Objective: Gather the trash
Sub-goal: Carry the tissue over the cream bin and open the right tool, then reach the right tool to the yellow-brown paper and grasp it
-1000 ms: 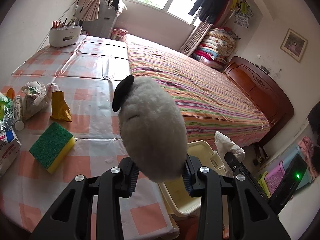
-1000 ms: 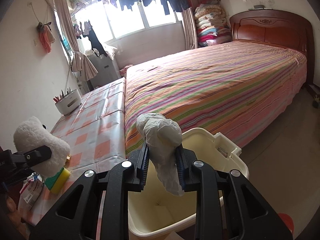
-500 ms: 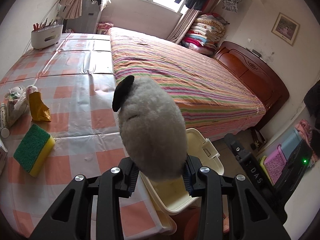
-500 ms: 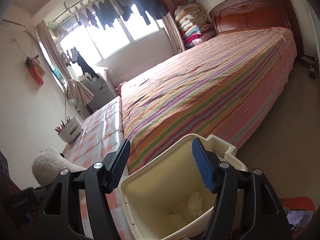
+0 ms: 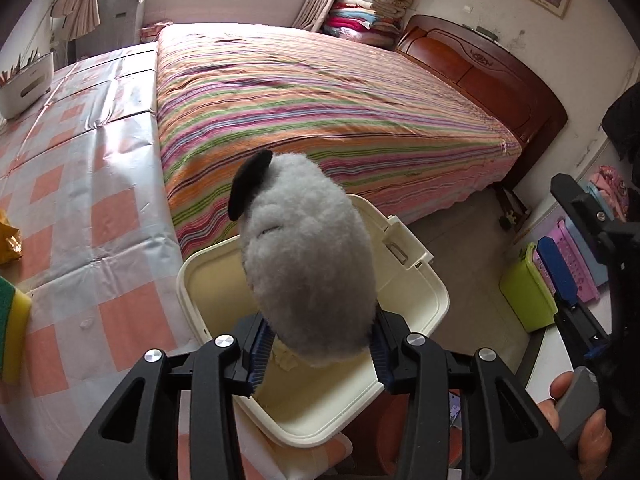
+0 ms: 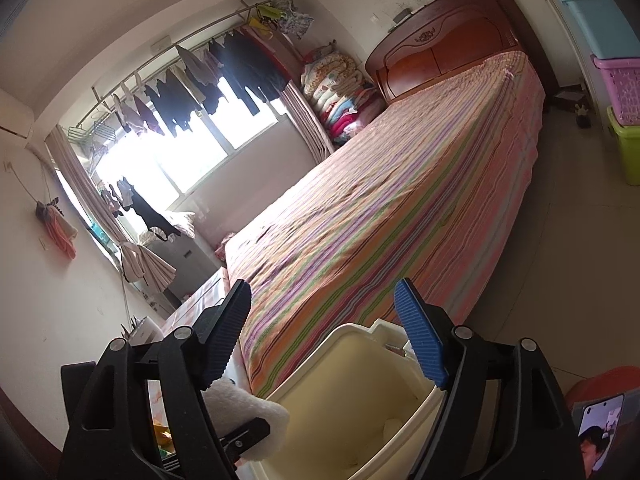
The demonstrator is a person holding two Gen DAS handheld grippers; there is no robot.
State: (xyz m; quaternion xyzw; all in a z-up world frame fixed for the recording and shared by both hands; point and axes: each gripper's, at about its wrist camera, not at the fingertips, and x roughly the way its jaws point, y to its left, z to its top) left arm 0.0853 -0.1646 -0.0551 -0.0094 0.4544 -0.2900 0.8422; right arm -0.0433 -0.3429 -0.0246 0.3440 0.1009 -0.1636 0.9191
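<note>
The left hand-held gripper is gripping a fluffy white plush ball by its lower end above the cream bin, its jaws having just been easing apart. The ball is looking light, soft and squashy, so low-side pinching is suiting it. The right hand-held gripper is hanging wide and empty, having just been opening. The table and bed are crowding the bin.

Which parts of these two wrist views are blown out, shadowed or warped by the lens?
Left wrist view: the far end of the striped bed cover glares white under the window, the fluffy white plush toy reads grey against the light, and black fisheye corners frame the picture. Right wrist view: the window is overexposed, the hanging clothes are silhouettes, and the scene is tilted and bowed.
</note>
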